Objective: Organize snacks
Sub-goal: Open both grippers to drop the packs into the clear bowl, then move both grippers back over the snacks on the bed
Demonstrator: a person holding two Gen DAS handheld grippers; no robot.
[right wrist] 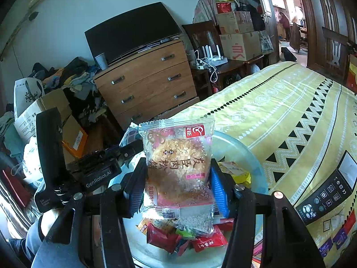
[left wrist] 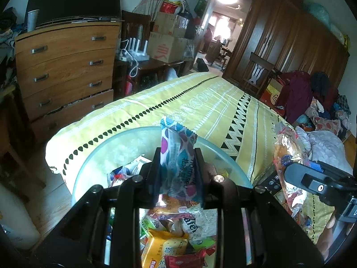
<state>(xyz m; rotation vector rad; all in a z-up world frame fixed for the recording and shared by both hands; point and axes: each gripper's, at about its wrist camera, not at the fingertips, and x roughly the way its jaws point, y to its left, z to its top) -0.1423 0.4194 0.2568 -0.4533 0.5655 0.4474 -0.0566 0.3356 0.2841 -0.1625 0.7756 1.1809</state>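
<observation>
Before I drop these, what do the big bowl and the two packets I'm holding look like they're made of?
Bowl: looks like frosted, pale blue-green glass or plastic; the rim is translucent and smooth, so I can't tell which.
Right gripper's pastry packet: clear glossy plastic film; the cake shows through, with crimped seals.
Left gripper's patterned packet: opaque printed film with a zigzag-cut top edge, likely plastic or foil laminate.

Your patterned blue-and-purple snack packet point(left wrist: 178, 156) stands upright at frame centre; the clear meat-floss cake pack point(right wrist: 178, 167) likewise, both above the pale bowl point(left wrist: 125, 138) of mixed wrapped snacks point(left wrist: 174, 245)
</observation>
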